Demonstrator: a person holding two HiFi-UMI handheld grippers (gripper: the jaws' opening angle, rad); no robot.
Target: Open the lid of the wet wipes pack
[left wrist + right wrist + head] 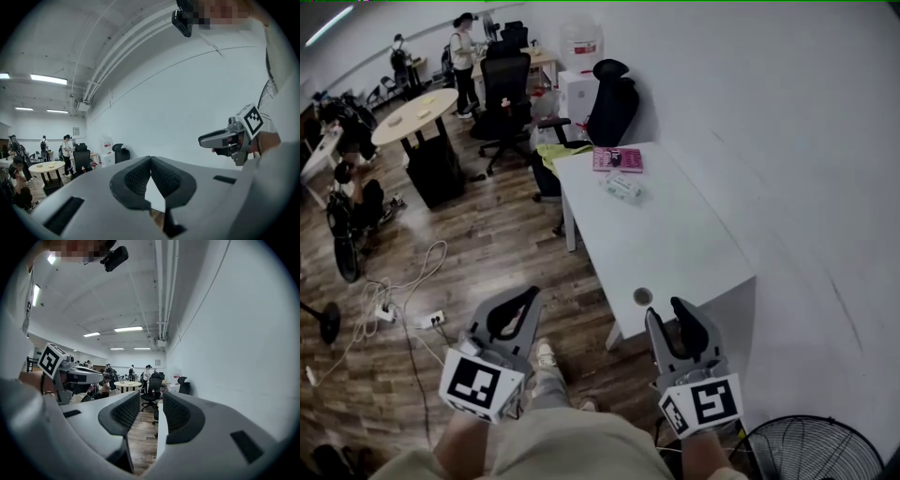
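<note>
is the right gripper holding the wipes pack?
No. In the right gripper view the right gripper has its jaws apart with nothing between them; the wet wipes pack lies far off on the table.

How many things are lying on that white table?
2. A pink flat item at the far end of the white table; the wet wipes pack just in front of it. None seems hidden.

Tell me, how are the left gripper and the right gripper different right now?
The left gripper has its jaws shut, tips touching; the right gripper has its jaws apart with a clear gap. In the head view the left gripper is over the wooden floor, while the right gripper is by the near end of the white table. Both are empty, and both are well short of the wet wipes pack.
</note>
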